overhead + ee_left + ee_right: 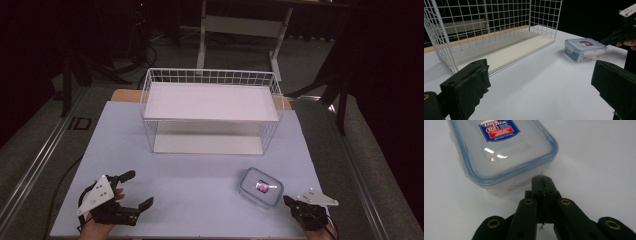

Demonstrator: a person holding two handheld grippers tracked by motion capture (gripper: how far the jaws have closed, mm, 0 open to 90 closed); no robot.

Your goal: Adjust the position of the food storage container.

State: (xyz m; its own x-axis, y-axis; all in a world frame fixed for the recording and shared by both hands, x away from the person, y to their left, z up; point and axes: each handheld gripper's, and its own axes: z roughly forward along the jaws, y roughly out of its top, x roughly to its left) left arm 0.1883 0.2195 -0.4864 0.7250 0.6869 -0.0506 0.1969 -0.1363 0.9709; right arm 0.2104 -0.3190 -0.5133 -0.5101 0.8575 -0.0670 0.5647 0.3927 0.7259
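Right gripper point(542, 185), jaws pressed together on nothing, noses the clear lidded box point(261, 187) near the table's point(200, 200) front right edge; left gripper point(131, 191) gapes idle; likely pre-grasp, next needs jaws spread.

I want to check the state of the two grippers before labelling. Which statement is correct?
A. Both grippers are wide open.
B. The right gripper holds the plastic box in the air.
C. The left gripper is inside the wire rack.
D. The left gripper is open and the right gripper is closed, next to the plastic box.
D: the left gripper has its jaws spread wide over the table, while the right gripper has its jaws pressed together just beside the plastic box.
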